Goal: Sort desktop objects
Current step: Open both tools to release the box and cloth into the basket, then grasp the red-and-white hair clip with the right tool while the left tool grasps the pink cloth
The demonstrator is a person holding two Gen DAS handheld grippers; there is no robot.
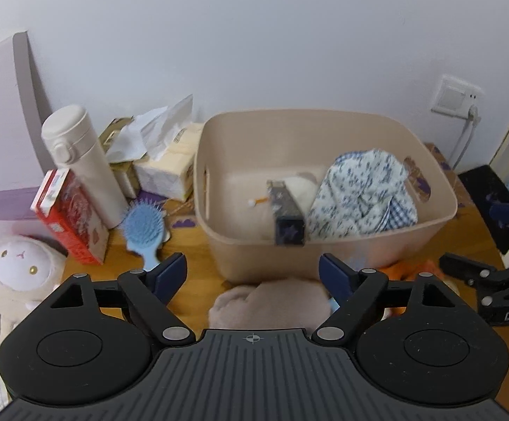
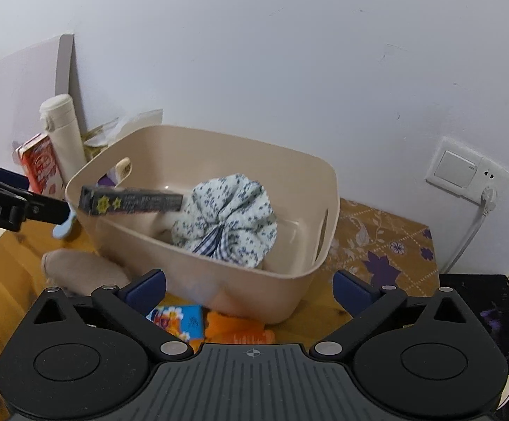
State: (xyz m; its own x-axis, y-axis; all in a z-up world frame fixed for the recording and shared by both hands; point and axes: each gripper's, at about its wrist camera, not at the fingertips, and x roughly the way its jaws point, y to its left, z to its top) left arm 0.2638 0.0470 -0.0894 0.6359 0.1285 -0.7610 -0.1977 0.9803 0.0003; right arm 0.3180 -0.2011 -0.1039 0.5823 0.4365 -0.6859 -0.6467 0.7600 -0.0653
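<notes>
**Left wrist view: both claws released, dark box over the bin**

Left wrist view. Left claw (image 1: 253,273) spread wide, nothing between its blue pads. Beige bin (image 1: 328,245) sits on the wooden desk (image 1: 191,231) straight ahead. Inside it: a blue-flowered cloth bundle (image 1: 359,193) toward the right wall, and a long dark box with stars (image 1: 286,214), blurred, leaning against the near rim. Whether the box rests or is in the air cannot be told. Left of the bin: blue hairbrush (image 1: 144,228), white flask (image 1: 82,161), red carton (image 1: 68,214), tissue pack (image 1: 167,172). A plush toy (image 1: 19,266) at far left. A beige soft lump (image 1: 268,301) lies on the desk just below the claw.

Right wrist view. Right claw (image 2: 249,289) also spread wide, empty. The dark box appears across the bin's left rim, just beside the tip of the left claw. A colourful small packet (image 2: 179,321) and an orange item (image 2: 237,329) lie near the bin's front wall. Wall socket (image 2: 465,172) at right.
</notes>
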